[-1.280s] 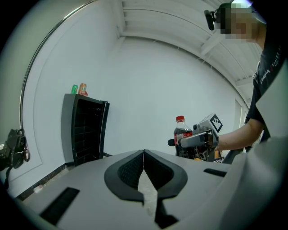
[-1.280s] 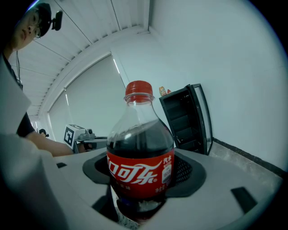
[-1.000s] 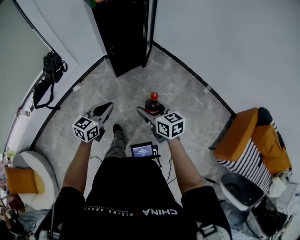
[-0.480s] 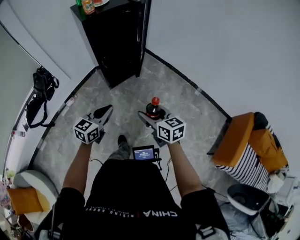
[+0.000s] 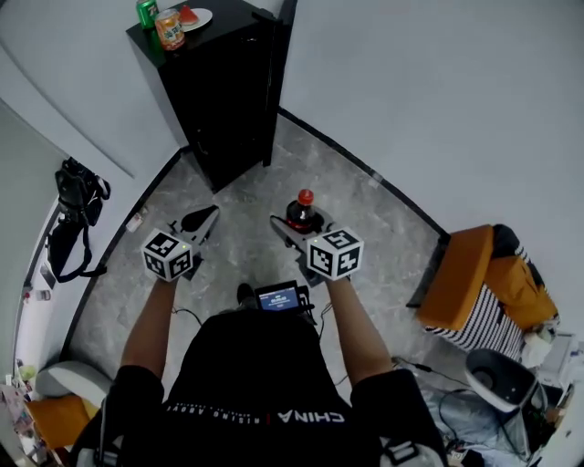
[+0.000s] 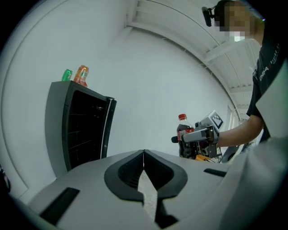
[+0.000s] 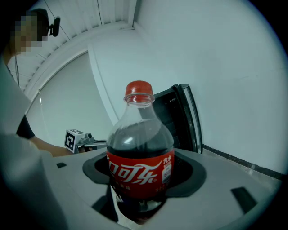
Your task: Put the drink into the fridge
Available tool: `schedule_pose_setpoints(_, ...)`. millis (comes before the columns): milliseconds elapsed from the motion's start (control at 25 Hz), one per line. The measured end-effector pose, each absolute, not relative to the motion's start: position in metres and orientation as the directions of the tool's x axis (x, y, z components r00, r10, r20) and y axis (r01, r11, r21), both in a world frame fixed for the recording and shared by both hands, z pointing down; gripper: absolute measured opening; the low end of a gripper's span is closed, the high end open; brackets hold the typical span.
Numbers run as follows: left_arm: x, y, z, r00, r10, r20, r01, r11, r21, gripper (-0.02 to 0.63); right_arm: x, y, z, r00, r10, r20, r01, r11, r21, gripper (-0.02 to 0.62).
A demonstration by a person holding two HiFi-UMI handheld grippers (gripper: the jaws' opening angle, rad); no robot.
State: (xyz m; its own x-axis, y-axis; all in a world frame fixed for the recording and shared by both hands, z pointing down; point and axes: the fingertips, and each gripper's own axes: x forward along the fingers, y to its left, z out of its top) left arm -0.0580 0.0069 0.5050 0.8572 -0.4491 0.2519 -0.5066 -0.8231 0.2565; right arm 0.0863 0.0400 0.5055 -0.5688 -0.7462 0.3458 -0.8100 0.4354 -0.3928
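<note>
Dim, flat indoor light with heavy fisheye.
Shadows are soft; lines bend toward dark rounded corners in both gripper views, a small glint sits on the bottle [image 7: 140, 152], and the fridge [image 5: 224, 91] interior reads black.

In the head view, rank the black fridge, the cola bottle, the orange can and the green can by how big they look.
Largest: black fridge.
Next: cola bottle, though it is nearer the camera.
Smallest: orange can and green can, too alike to rank.
</note>
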Motion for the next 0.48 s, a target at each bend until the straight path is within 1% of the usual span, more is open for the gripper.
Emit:
schedule_pose_setpoints(320,-0.064,-0.03,0.516,0.864,-0.431,0.262,-0.495,-0.824,0.275,0.012,0.073,-0.004,0.514,-0.577,-0.729,0.369,-0.806,0.436,-0.4,0.319)
schedule_pose_setpoints(480,-0.065,-0.054,0.524,0.853,-0.443,0.276,-0.512,-0.812,0.28,0.012,0.073,-0.033,0.523,-0.586,-0.72,0.373,-0.801,0.442,-0.405,0.319)
